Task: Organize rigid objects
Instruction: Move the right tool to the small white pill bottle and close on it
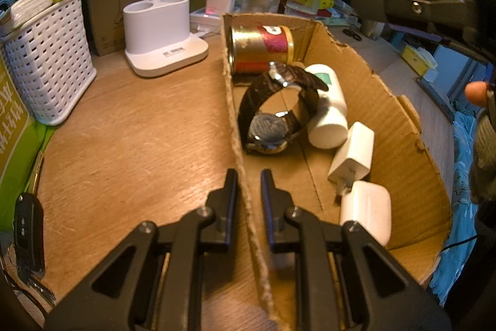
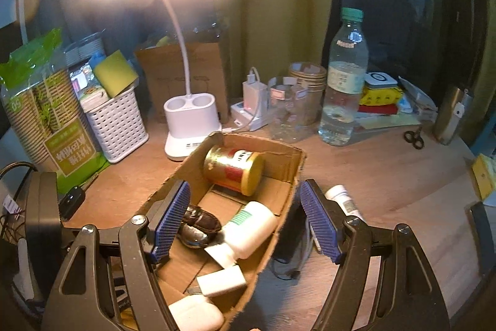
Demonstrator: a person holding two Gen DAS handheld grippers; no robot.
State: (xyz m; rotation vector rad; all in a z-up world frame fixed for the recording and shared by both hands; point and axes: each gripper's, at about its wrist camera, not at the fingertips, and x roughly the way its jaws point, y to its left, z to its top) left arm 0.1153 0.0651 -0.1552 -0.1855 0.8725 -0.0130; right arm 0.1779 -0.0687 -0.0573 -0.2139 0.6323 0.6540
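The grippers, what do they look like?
Both are black, with angular frames and silver screws. The left gripper has slim dark fingers. The right gripper has blue, bumpy, ridged pads. A greyish knitted glove covers one hand.

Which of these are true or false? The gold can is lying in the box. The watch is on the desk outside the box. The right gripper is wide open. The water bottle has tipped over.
1. The gold can is lying in the box: true.
2. The watch is on the desk outside the box: false, it is inside the box.
3. The right gripper is wide open: true, and empty.
4. The water bottle has tipped over: false, it stands upright behind the box.
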